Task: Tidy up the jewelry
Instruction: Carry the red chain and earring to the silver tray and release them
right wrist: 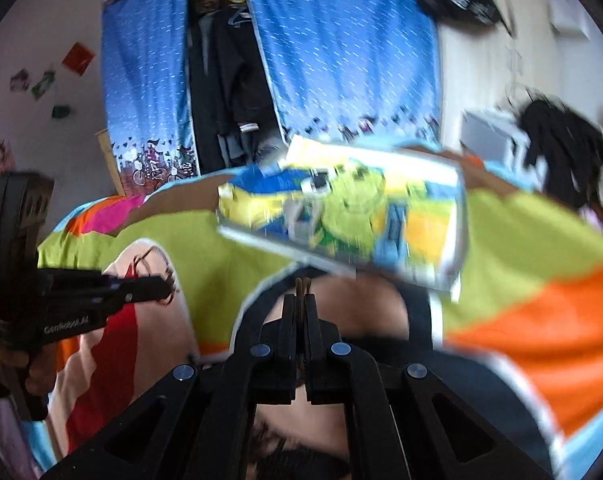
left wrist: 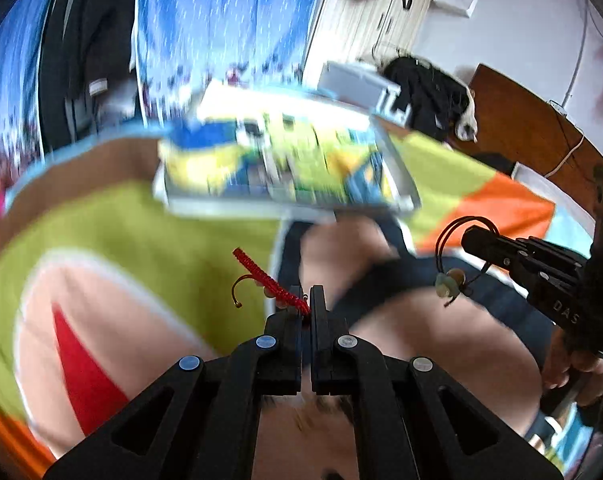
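My left gripper (left wrist: 306, 300) is shut on a red ribbed cord bracelet (left wrist: 261, 272) that sticks up and to the left, with a thin hook curling beside it. My right gripper (right wrist: 300, 294) is shut on a dark cord bracelet (right wrist: 300, 283), pinched between its jaws. The left wrist view shows that bracelet's loop and pale beads (left wrist: 450, 283) hanging from the right gripper (left wrist: 471, 238). A flat box with a cartoon print (left wrist: 285, 160) (right wrist: 341, 216) lies ahead, just past a person's bare knee (left wrist: 341, 248). The left gripper (right wrist: 163, 285) appears at the left of the right wrist view. Both views are blurred.
A bedspread in green, orange and pink (left wrist: 113, 232) (right wrist: 541, 264) lies under everything. Blue curtains (right wrist: 341, 60) and dark hanging clothes (right wrist: 229, 72) stand behind. A grey box (left wrist: 357, 84), a dark bundle of clothes (left wrist: 429, 92) and a wooden headboard (left wrist: 521, 120) sit at the right.
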`<move>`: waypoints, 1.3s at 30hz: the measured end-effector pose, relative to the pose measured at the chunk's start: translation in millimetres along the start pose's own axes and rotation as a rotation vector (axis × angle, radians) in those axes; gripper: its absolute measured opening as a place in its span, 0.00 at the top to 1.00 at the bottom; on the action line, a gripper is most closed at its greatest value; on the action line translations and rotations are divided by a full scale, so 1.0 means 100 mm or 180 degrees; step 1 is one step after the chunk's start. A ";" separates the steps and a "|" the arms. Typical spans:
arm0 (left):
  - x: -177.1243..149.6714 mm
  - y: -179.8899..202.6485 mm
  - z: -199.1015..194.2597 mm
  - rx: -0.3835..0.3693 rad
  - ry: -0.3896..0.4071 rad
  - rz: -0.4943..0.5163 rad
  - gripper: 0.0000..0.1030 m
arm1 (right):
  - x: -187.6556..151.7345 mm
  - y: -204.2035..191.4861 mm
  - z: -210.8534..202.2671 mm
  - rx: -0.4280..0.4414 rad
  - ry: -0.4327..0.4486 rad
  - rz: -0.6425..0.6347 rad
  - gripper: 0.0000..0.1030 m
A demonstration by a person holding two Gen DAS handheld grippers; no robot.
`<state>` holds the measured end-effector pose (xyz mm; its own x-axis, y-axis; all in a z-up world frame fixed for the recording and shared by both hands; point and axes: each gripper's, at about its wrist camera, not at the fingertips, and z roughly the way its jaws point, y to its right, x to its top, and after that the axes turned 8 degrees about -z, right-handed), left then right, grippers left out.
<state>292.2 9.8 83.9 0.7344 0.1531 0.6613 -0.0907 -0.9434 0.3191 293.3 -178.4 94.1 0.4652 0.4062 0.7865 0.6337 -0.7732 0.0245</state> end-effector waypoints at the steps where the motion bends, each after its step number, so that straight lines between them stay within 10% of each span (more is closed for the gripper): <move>1: 0.15 -0.03 0.03 -0.0012 0.0064 0.0001 0.99 | 0.12 0.01 0.07 0.0008 0.0032 -0.0037 0.97; 12: 1.11 -0.49 0.84 0.0131 0.0219 -0.0124 0.99 | 0.69 0.37 1.11 -0.0049 0.0176 0.0054 0.97; 28: 0.97 -0.74 1.52 0.0342 -0.0321 -0.0308 0.98 | 0.31 0.56 1.66 -0.0208 -0.0218 0.0059 0.91; 30: 0.95 -0.76 1.54 0.0363 -0.0383 -0.0376 0.94 | 0.30 0.57 1.64 -0.0273 -0.0226 0.0036 0.85; 34: 0.92 -0.79 1.38 0.0311 -0.0204 -0.0582 0.46 | 0.27 0.56 1.54 -0.0403 -0.0206 -0.0067 0.75; 39: 0.92 -0.71 1.10 0.0334 0.0035 -0.0626 0.37 | 0.30 0.53 1.25 -0.0441 -0.0042 -0.0051 0.49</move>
<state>440.2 58.9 47.3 0.7236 0.3397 0.6008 0.1243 -0.9204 0.3706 418.4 -146.2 41.6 0.4645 0.4247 0.7771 0.5500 -0.8261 0.1226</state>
